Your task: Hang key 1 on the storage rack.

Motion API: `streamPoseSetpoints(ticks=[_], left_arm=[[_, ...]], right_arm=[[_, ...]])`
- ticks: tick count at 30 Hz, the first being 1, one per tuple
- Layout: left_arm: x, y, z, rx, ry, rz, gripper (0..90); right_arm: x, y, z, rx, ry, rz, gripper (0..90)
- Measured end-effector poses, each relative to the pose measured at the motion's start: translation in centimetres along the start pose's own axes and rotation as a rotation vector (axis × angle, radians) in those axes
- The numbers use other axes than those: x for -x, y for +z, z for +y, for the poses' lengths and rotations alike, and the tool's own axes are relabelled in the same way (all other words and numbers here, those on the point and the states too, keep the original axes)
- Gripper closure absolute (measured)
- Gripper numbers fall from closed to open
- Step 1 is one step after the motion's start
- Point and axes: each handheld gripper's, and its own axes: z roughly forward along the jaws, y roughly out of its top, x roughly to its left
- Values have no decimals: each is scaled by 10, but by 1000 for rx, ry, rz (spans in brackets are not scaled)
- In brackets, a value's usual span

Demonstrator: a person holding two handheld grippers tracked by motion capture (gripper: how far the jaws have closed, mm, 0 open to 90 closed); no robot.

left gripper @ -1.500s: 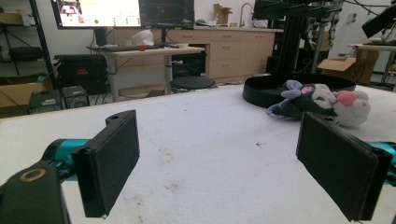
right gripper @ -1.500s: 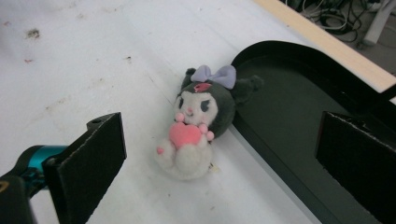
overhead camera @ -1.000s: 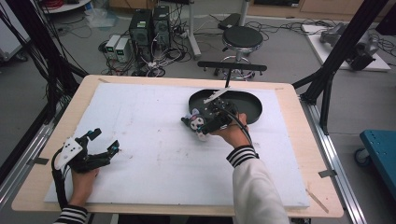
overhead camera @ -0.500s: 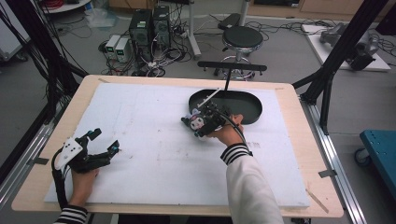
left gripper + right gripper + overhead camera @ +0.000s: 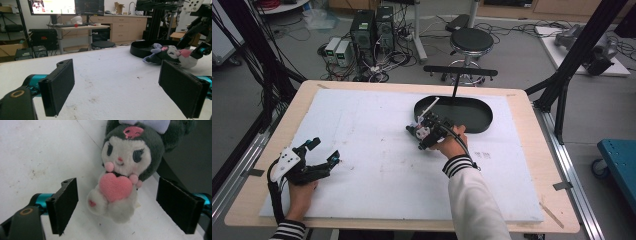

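The high view looks down from overhead, both gripper views sit low and close, all sharing the plush toy (image 5: 418, 131).

A white sheet (image 5: 377, 150) covers most of the wooden counter (image 5: 532, 165). A black oval tray (image 5: 472, 117) sits on the far side of the sheet. Beyond the counter a round black stool (image 5: 472, 40) stands on the grey floor, with computer boxes (image 5: 369, 30) and tangled cables to its left. A blue cart (image 5: 619, 160) stands to the right.
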Motion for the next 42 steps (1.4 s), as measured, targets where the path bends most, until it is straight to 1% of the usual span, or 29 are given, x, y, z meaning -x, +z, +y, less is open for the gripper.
streamPoseSetpoints(ticks=[2, 5, 9, 13, 17, 19, 20, 21, 23, 24, 25, 30, 31, 32, 33, 36, 37, 42], left_arm=[[0, 0, 0, 0, 0, 0, 137], [0, 0, 0, 2, -2, 1, 137], [0, 0, 0, 1, -3, 2, 137], [0, 0, 0, 2, -3, 2, 137], [0, 0, 0, 2, -3, 3, 137], [0, 0, 0, 0, -3, 1, 137], [0, 0, 0, 2, -3, 3, 137], [0, 0, 0, 2, -3, 3, 137], [0, 0, 0, 0, -3, 1, 137], [0, 0, 0, 0, -3, 1, 137], [0, 0, 0, 0, -3, 2, 137], [0, 0, 0, 1, -2, 1, 137], [0, 0, 0, 1, -4, 3, 137], [0, 0, 0, 1, -4, 3, 137], [0, 0, 0, -1, 0, 1, 137], [0, 0, 0, -1, 1, 1, 137], [0, 0, 0, -1, 1, 1, 137], [0, 0, 0, -1, 1, 1, 137]], right_arm=[[0, 3, 0, -10, 23, 9, 199], [0, 4, 0, -20, 28, 7, 204], [1, 6, 0, -37, 33, 7, 249], [0, 12, 1, -67, 51, -8, 272], [1, 15, 2, -78, 59, -10, 298], [2, 17, 3, -82, 77, -16, 304], [2, 17, 3, -80, 75, -10, 327], [2, 17, 3, -80, 75, -10, 327], [2, 17, 3, -85, 71, 9, 397], [2, 17, 3, -85, 71, 9, 397], [1, 17, 3, -85, 69, 12, 421], [0, 17, 4, -96, 57, 3, 455], [0, 17, 4, -97, 58, -1, 483], [0, 17, 4, -97, 58, -1, 483], [1, 17, 4, -101, 63, 0, 513], [3, 16, 4, -97, 72, 5, 554], [3, 16, 4, -100, 80, 5, 563], [2, 15, 4, -99, 75, 5, 581]])
